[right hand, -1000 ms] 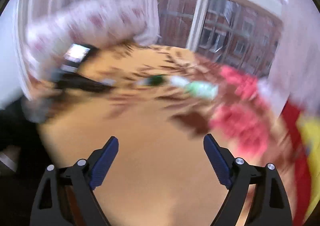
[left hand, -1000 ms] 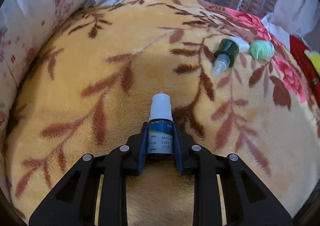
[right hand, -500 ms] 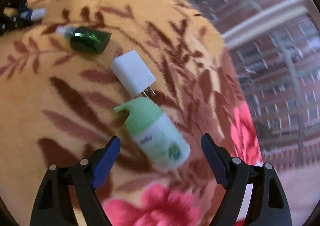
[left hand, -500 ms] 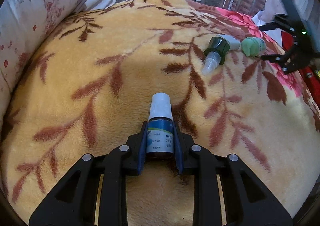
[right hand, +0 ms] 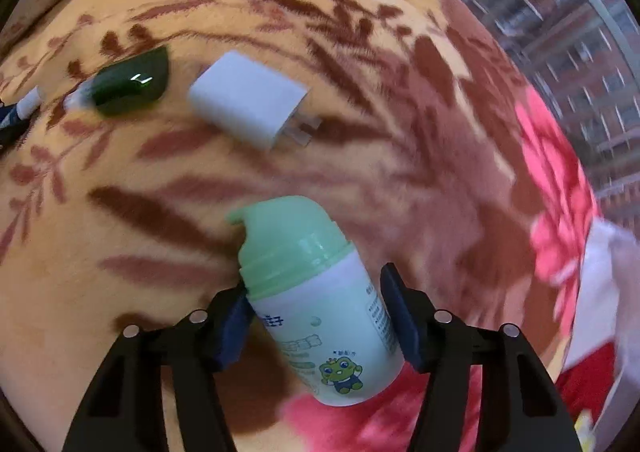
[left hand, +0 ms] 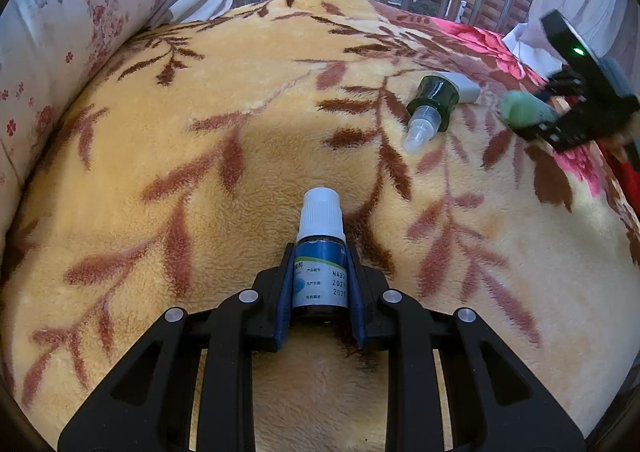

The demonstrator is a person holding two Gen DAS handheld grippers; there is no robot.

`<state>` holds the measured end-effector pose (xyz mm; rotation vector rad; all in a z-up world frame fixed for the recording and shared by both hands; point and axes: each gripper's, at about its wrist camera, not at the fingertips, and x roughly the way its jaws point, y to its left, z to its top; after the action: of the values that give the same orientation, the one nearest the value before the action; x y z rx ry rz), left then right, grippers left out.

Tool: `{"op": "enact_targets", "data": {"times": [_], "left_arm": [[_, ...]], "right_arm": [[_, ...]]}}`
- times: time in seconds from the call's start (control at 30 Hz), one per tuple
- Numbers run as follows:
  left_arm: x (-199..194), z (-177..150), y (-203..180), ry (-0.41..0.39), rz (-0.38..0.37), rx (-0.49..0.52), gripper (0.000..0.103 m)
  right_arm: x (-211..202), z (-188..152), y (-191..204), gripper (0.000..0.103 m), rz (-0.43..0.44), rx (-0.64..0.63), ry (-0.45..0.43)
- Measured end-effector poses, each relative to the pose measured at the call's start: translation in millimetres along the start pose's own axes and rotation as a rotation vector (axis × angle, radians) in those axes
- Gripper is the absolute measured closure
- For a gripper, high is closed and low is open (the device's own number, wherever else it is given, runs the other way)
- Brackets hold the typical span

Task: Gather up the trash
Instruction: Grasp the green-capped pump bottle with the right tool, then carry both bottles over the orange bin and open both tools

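The left gripper [left hand: 320, 288] has its jaws clenched on a small blue dropper bottle with a white cap [left hand: 321, 252], above the fuzzy yellow blanket with brown leaves [left hand: 240, 112]. The right gripper [right hand: 320, 316] has jaws that have just been closing around a white pump bottle with a green top [right hand: 320, 312] lying on the blanket. The left pad touches it; the right pad looks just apart.

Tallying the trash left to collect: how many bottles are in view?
3: blue dropper bottle in the left gripper, green pump bottle between the right gripper's closing jaws, dark green bottle loose on the blanket.
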<state>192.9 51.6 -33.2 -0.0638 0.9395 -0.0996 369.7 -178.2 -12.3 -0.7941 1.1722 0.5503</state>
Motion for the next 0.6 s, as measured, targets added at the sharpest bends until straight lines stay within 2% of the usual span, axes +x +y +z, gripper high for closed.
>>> {"op": "enact_targets", "data": {"times": [0.13, 0.33, 0.43, 0.6], "left_arm": [[-0.4, 0.4, -0.5, -0.001, 0.008, 0.002, 0.08], [-4.5, -0.3, -6.0, -0.01, 0.04, 0.015, 0.08], [-11.1, -0.7, -9.3, -0.023, 0.026, 0.014, 0.08], [-34.4, -5.6, -13.9, -0.039, -0.047, -0.017, 0.08]], "right_arm": [[-15.5, -29.0, 15.8, 0.046, 0.104, 0.144, -0.031], [-54.7, -97.0, 47.3, 0.047, 0.275, 0.539, -0.234], [-73.6, -120.2, 86.9, 0.047, 0.216, 0.641, -0.293], [-100.4, -162.1, 138.3, 0.047, 0.224, 0.776, -0.42]]}}
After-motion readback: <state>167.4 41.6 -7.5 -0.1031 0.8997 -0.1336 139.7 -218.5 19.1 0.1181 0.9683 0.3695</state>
